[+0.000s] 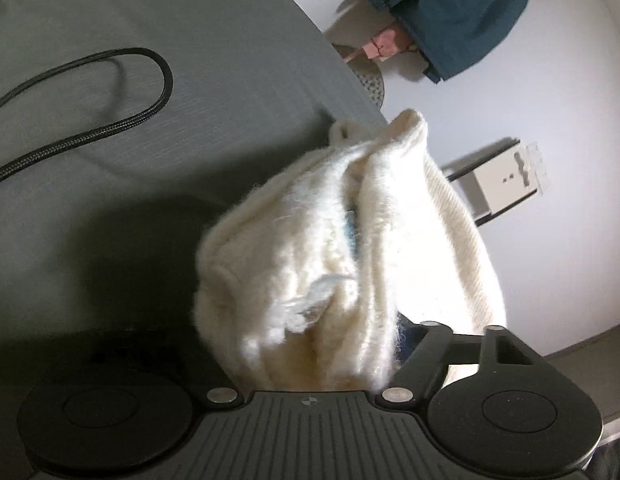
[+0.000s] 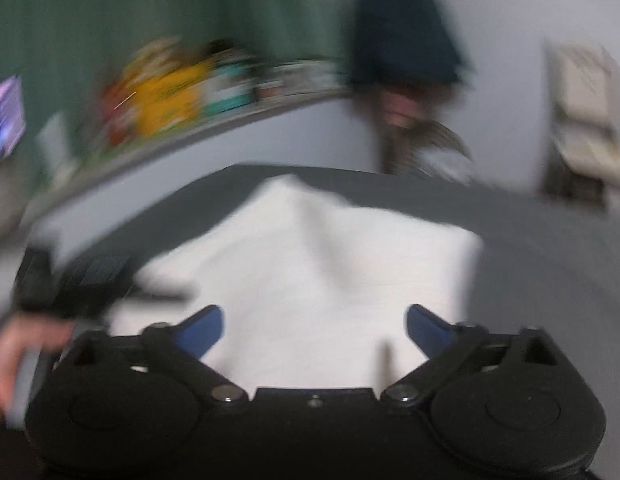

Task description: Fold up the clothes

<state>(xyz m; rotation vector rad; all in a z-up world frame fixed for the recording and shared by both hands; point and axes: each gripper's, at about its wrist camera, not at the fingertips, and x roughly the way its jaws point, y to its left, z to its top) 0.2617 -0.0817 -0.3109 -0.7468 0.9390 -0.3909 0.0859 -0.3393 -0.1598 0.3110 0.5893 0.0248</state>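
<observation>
A cream knitted garment point(image 1: 330, 240) is bunched up and lifted over the grey table point(image 1: 189, 40) in the left wrist view. My left gripper point(image 1: 346, 336) is shut on it, and the cloth hides both fingertips. The right wrist view is blurred. There the same pale garment point(image 2: 310, 264) lies spread on the grey table point(image 2: 530, 248). My right gripper point(image 2: 314, 328) hangs just above its near edge, open, its blue fingertips point(image 2: 205, 328) wide apart with nothing between them.
A black braided cable point(image 1: 109, 112) loops across the table at the left. A dark blue garment point(image 1: 462, 12) hangs on the white wall beyond the table edge, near a white wall box point(image 1: 506, 176). A hand point(image 2: 13, 352) shows at the left, and a shelf of colourful packets point(image 2: 169, 96) behind.
</observation>
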